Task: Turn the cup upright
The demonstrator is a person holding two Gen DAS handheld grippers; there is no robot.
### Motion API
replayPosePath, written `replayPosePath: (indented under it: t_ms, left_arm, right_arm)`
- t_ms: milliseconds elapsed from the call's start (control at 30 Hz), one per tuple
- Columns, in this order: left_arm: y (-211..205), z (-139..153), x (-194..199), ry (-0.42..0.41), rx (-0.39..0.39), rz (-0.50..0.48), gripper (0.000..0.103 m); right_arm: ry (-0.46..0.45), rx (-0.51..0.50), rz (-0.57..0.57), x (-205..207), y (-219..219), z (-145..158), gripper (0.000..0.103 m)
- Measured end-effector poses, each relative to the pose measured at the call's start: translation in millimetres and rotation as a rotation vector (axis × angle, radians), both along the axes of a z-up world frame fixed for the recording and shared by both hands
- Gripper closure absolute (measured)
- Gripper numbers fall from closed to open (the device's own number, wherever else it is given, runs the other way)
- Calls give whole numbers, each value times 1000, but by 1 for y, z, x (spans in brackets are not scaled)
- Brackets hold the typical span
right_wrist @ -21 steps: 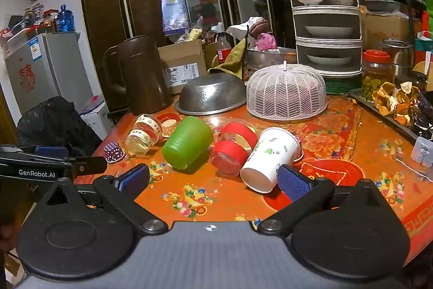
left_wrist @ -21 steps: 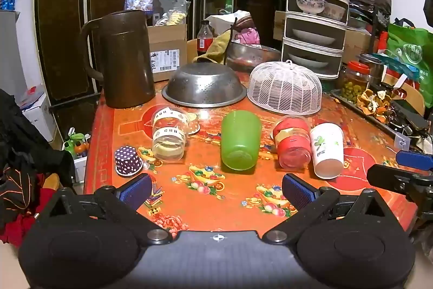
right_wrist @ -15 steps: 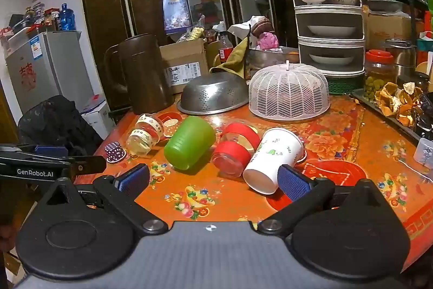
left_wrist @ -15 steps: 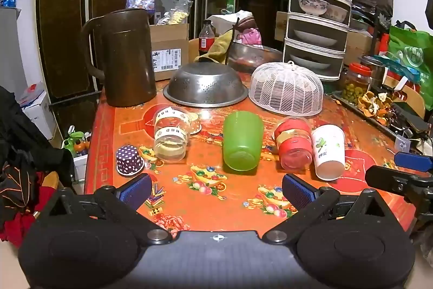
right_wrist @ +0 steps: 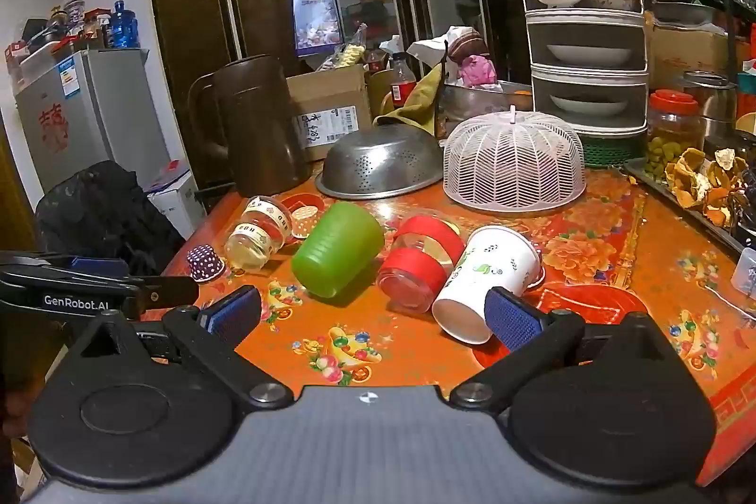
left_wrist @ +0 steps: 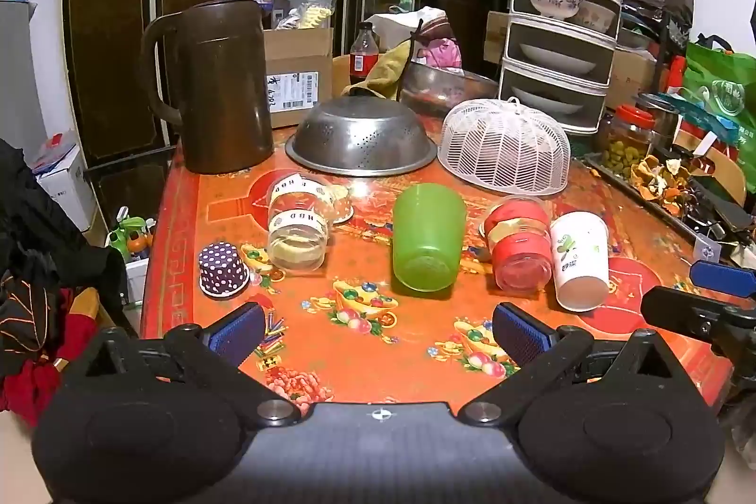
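Both grippers have crept a little closer to the table since a moment ago, and the cups loom slightly larger; none of them has shifted.

From the left wrist view, the left gripper (left_wrist: 378, 331) hangs over the near edge of the red patterned tablecloth (left_wrist: 416, 343), its blue-padded jaws spread wide with nothing between them. Straight ahead lies the green plastic cup (left_wrist: 427, 237) on its side, base toward the camera. To its left a clear glass jar (left_wrist: 298, 227) lies tipped over, and a small purple dotted cup (left_wrist: 222, 270) stands mouth down. To its right a red-banded glass cup (left_wrist: 519, 246) and a white paper cup (left_wrist: 580, 260) lie touching each other. Behind them sit an upturned steel colander (left_wrist: 361, 135), a white mesh food cover (left_wrist: 503, 152) and a brown jug (left_wrist: 222, 86).

From the right wrist view, the right gripper (right_wrist: 373, 312) is likewise wide open and empty. The paper cup (right_wrist: 482, 279) lies just ahead of its right finger (right_wrist: 512, 322), open mouth toward the camera. The red-banded cup (right_wrist: 420, 263) and the green cup (right_wrist: 338, 256) lie beside it to the left.
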State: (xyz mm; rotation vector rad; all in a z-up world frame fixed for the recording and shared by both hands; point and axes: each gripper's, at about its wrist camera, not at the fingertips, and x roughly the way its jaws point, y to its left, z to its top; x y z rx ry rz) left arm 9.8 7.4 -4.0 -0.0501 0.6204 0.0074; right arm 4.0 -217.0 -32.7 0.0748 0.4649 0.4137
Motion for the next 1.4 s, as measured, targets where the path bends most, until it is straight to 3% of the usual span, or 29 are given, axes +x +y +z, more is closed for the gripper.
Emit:
replayPosePath:
  t_ms: [1400]
  left_arm:
    - [-4,0,-5,9,1,-6,0]
  right_arm:
    - [10,0,6,-4,-2,3,1]
